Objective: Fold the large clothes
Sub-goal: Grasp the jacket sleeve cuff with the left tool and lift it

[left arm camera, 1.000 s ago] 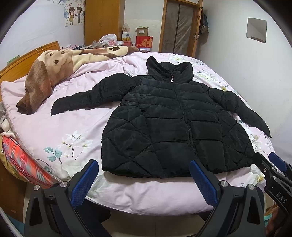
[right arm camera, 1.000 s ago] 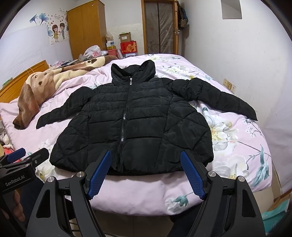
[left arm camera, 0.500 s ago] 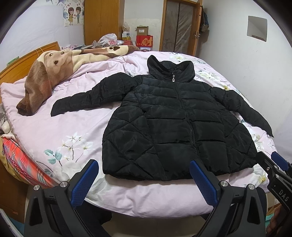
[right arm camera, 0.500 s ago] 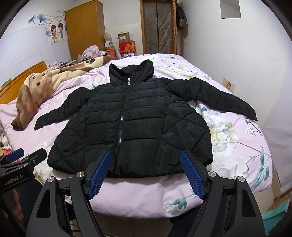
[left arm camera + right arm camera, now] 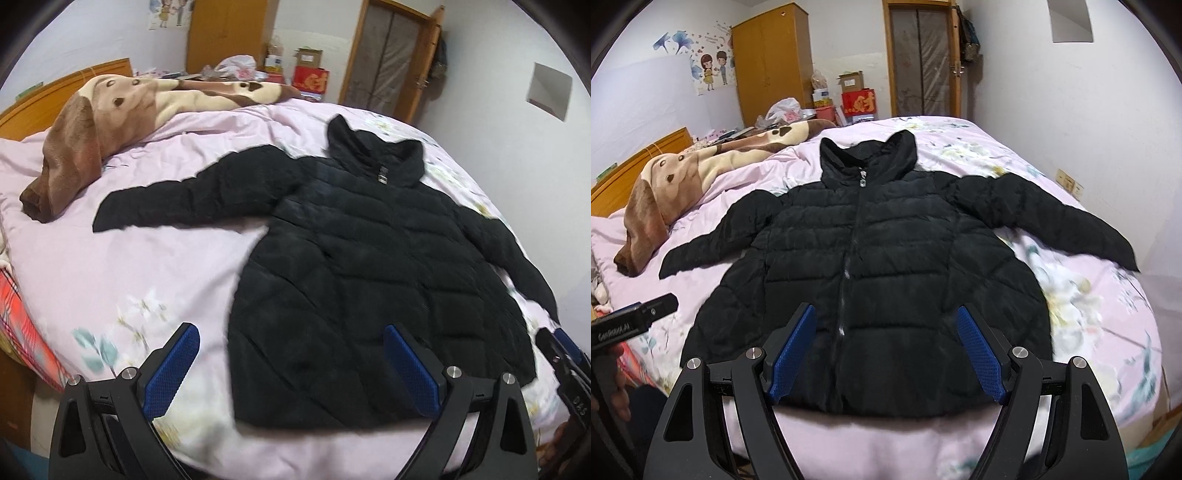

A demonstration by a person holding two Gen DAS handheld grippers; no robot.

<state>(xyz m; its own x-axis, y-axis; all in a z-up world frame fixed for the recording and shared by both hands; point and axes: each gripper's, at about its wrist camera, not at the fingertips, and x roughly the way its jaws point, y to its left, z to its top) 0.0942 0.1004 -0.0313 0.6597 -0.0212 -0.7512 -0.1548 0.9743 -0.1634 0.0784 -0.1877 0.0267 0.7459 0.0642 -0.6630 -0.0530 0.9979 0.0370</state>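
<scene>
A black quilted hooded jacket (image 5: 369, 273) lies flat and zipped on the pink floral bed (image 5: 155, 273), sleeves spread to both sides; it also shows in the right wrist view (image 5: 886, 266). My left gripper (image 5: 291, 365) is open and empty, over the jacket's lower left hem. My right gripper (image 5: 886, 350) is open and empty, over the middle of the hem near the zipper. The left sleeve (image 5: 177, 203) reaches toward the blanket. The right sleeve (image 5: 1052, 218) points to the bed's right edge.
A brown and cream dog-print blanket (image 5: 110, 118) lies at the bed's far left by the wooden headboard (image 5: 639, 166). A wardrobe (image 5: 772, 62), boxes (image 5: 857, 99) and a door (image 5: 923, 59) stand behind. A wall runs close along the right.
Both grippers have moved forward and lower toward the jacket's hem; the jacket fills more of both views. The left view has shifted left. Both stay open.
</scene>
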